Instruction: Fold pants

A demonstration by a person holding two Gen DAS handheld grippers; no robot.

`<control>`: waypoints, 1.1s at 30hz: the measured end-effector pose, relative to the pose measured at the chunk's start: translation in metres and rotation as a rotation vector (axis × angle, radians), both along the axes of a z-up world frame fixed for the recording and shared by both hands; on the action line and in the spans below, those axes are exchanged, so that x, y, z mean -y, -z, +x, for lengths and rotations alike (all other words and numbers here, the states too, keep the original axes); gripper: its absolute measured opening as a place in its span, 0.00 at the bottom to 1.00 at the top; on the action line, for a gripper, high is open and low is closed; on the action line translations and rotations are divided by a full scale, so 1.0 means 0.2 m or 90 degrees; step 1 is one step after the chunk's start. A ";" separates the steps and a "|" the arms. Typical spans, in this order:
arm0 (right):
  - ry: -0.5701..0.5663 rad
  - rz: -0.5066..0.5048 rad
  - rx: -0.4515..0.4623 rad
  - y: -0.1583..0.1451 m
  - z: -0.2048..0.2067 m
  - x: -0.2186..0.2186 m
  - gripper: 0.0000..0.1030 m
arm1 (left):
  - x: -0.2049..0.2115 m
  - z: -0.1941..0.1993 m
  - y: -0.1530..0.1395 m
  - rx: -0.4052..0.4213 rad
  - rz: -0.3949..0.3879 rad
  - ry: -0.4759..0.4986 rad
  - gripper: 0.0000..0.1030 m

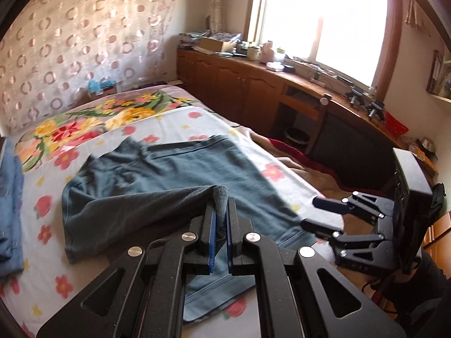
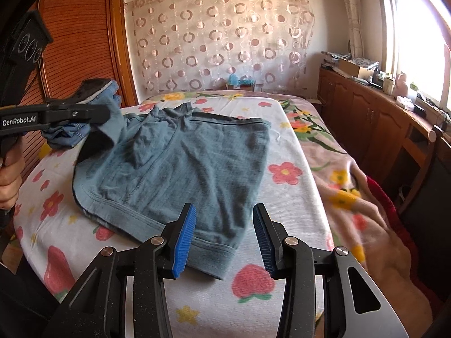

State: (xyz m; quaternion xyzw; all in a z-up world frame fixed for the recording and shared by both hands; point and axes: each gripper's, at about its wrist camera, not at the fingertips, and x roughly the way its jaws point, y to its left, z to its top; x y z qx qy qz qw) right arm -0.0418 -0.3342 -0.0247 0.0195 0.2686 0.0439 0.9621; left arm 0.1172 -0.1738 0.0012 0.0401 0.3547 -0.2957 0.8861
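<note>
clamping a fold of the grey-blue pants (image 2: 180, 163), the left hand-held gripper (image 2: 95, 114) sits at the left edge of the right wrist view, lifting that corner off the flowered bed (image 2: 298, 205). the rest of the pants lies flat across the middle of the frame. at the bottom, the right hand-held gripper (image 2: 224, 239) stands partly open over the hem, gripping nothing.

The folded blue denim garment (image 1: 10, 200) is cut off at nine o'clock in the left wrist view; the small cluttered items on the brown wooden cabinet top (image 1: 270, 64) at one o'clock are too blurred to identify
</note>
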 end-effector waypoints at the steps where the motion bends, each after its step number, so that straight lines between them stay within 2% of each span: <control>1: 0.002 0.001 0.000 0.00 -0.01 0.00 0.42 | 0.01 0.00 0.00 -0.001 -0.002 0.004 0.07; 6: 0.007 0.004 -0.001 0.01 -0.02 0.00 0.42 | 0.03 0.01 0.01 -0.013 -0.001 0.002 0.07; 7: 0.009 0.003 -0.002 0.02 -0.01 -0.01 0.43 | 0.03 0.01 0.02 -0.013 0.003 -0.001 0.10; 9: 0.010 0.005 -0.003 0.02 -0.01 0.00 0.43 | 0.02 0.00 0.03 -0.003 0.019 -0.011 0.27; 10: 0.011 0.006 -0.003 0.02 -0.01 -0.01 0.43 | 0.00 -0.01 0.03 0.003 0.023 -0.018 0.42; 11: 0.010 0.008 -0.003 0.02 -0.01 0.00 0.42 | -0.03 -0.02 0.03 0.010 0.015 -0.021 0.46; 17: -0.003 0.039 -0.008 0.02 0.04 0.01 0.43 | -0.21 -0.05 0.10 0.005 0.036 -0.062 0.47; 22: -0.022 0.044 -0.010 -0.01 0.13 -0.02 0.40 | -0.33 -0.01 0.24 -0.031 0.037 -0.097 0.47; 33: -0.058 0.036 -0.019 -0.03 0.38 -0.11 0.39 | -0.43 -0.03 0.38 -0.061 0.020 -0.107 0.47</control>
